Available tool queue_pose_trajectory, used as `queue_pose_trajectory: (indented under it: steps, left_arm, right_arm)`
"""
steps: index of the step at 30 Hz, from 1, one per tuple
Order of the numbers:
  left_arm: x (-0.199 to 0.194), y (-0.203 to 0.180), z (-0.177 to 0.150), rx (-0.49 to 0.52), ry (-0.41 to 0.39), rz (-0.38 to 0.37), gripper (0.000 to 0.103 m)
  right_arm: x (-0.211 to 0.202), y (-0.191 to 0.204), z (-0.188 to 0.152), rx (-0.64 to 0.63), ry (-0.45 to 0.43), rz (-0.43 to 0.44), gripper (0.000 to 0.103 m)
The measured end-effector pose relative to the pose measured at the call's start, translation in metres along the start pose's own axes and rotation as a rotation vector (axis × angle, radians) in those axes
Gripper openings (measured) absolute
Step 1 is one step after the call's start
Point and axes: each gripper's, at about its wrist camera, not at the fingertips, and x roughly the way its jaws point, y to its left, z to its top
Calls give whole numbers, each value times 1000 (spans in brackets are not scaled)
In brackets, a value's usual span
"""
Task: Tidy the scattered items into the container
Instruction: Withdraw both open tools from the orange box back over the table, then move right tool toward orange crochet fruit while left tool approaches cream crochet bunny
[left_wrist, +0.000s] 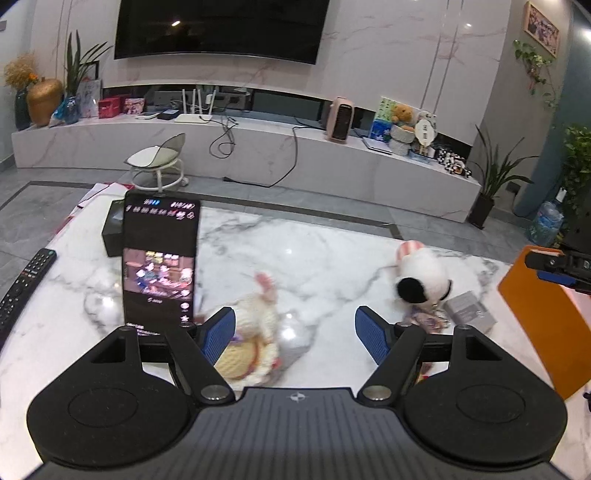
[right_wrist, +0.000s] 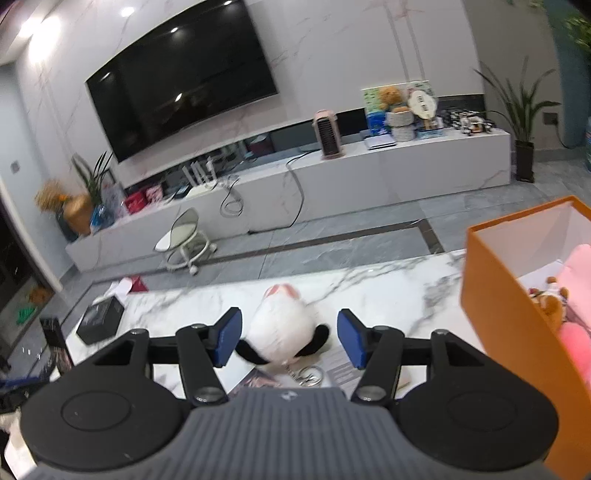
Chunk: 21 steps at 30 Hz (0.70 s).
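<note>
Both claws, left (left_wrist: 295, 332) and right (right_wrist: 290, 338), angled downward, gaping, empty, over plush toys.

White marble tabletop (left_wrist: 314, 240), grey veins. Orange cardboard box (right_wrist: 495, 295), white inside; pink plush (right_wrist: 578, 258) within. White plush toy with black ears (right_wrist: 279, 328), pink-striped top. Cream knitted doll with straw-yellow hat (left_wrist: 251, 332). Black remote control (left_wrist: 26, 288). Gripper pads (left_wrist: 369, 334) blue.

Both grippers (left_wrist: 295, 334) (right_wrist: 290, 338): black linkage arms, blue ribbed pads, grey ridged body.
</note>
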Motion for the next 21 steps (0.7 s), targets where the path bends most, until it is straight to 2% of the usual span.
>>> queue_pose_trajectory:
  steps: [5, 10, 15, 21]
  left_arm:
    - [21, 14, -16, 8, 10, 10, 85]
    - [42, 11, -22, 62, 22, 30, 85]
    - [54, 13, -24, 107, 27, 40, 85]
    - [61, 26, -25, 103, 30, 63, 86]
  right_arm:
    - [12, 20, -17, -81, 63, 31, 61]
    - [21, 37, -34, -180, 132, 66, 61]
    - [27, 51, -54, -265, 195, 104, 70]
    - [39, 61, -72, -322, 259, 131, 71]
